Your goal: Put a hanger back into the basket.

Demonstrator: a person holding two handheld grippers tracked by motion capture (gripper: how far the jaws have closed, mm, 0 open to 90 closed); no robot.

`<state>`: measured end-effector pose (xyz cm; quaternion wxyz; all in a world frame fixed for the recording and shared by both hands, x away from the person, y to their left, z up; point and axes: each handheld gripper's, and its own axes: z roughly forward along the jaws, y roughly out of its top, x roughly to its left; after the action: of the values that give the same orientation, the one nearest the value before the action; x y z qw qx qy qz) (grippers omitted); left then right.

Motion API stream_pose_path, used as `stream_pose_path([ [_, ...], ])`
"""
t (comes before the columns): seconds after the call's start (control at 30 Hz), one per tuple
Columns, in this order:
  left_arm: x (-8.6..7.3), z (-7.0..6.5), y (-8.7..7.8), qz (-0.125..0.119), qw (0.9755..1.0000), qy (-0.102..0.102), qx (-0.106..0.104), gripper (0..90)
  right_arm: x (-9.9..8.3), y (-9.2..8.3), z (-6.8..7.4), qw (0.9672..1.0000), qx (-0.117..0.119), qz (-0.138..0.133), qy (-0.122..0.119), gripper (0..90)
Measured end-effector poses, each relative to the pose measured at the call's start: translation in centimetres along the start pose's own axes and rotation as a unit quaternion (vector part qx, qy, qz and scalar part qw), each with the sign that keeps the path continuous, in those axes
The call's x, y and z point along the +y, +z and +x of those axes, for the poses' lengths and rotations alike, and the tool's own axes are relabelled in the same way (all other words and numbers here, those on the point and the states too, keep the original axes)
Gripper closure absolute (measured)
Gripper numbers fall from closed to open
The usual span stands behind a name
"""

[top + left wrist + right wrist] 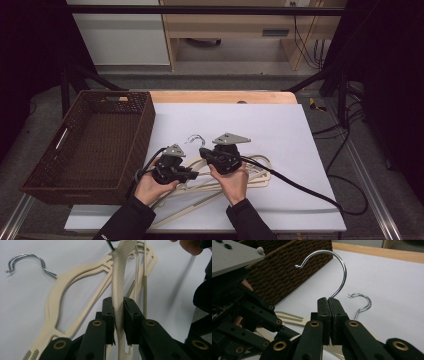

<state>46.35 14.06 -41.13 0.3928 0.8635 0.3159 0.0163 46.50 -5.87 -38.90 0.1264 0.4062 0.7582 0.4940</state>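
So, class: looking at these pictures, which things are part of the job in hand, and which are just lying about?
In the job:
- lifted hanger
- left gripper, shut on its arm
- right gripper, shut on its hook
- wicker basket, probably

Lying about:
- other hangers
- white mat

You've got no readable text, labels, brands or numbers anywhere on the table or gear here
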Motion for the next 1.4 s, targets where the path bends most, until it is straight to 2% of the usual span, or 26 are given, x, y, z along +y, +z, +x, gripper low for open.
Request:
stream_pose_path([
  [0.07,0.1,-0.4,-0.3,-0.008,0.9999,-0.006,-0.002,81.0,0.0,-0.7,0.0,0.9999,0.007,-0.004,-0.007,87.0],
  [0.23,0.0,-1.5,-1.1,-0.016,0.9998,-0.005,-0.008,82.8,-0.3,-3.3,0.2,0.9989,0.034,-0.011,-0.028,74.2],
  [0.33,0.0,-2.3,-1.8,-0.028,0.9995,-0.002,-0.011,85.1,-0.8,-5.7,-0.1,0.9979,0.027,-0.022,-0.055,66.2],
  [0.43,0.2,-2.9,-2.6,-0.037,0.9992,0.007,0.014,85.9,-1.2,-7.8,-1.0,0.9975,0.025,-0.038,-0.054,59.7],
  [0.5,0.2,-3.1,-3.1,-0.043,0.9990,0.007,0.015,86.0,-1.8,-9.0,-1.8,0.9975,0.022,-0.045,-0.051,55.3],
  [0.6,0.2,-3.3,-3.9,-0.055,0.9983,0.009,0.015,86.0,-3.1,-10.5,-3.4,0.9974,0.004,-0.047,-0.054,50.9],
  [0.7,0.7,-3.4,-5.0,-0.067,0.9973,0.016,0.022,86.0,-4.4,-11.8,-5.0,0.9974,0.000,-0.063,-0.036,47.2],
  [0.77,1.2,-3.4,-6.0,-0.076,0.9965,0.023,0.025,86.0,-4.9,-12.5,-6.0,0.9973,-0.013,-0.062,-0.037,42.1],
  [0.87,2.2,-3.5,-7.8,-0.089,0.9946,0.045,0.031,86.0,-5.2,-13.6,-7.1,0.9963,-0.026,-0.077,-0.029,33.8],
  [0.93,2.9,-3.6,-8.8,-0.097,0.9933,0.051,0.036,86.0,-5.1,-14.0,-7.6,0.9953,-0.032,-0.088,-0.027,27.4],
  [1.13,4.5,-2.8,-11.9,-0.116,0.9891,0.076,0.050,86.0,-4.9,-15.1,-8.2,0.9927,-0.053,-0.100,-0.041,14.8],
  [1.33,5.5,-0.6,-14.8,-0.138,0.9861,0.077,0.051,86.0,-4.9,-15.5,-8.4,0.9917,-0.064,-0.100,-0.050,10.8],
  [1.4,5.6,0.2,-15.5,-0.140,0.9859,0.073,0.054,85.9,-4.9,-15.6,-8.5,0.9914,-0.068,-0.100,-0.050,10.8],
])
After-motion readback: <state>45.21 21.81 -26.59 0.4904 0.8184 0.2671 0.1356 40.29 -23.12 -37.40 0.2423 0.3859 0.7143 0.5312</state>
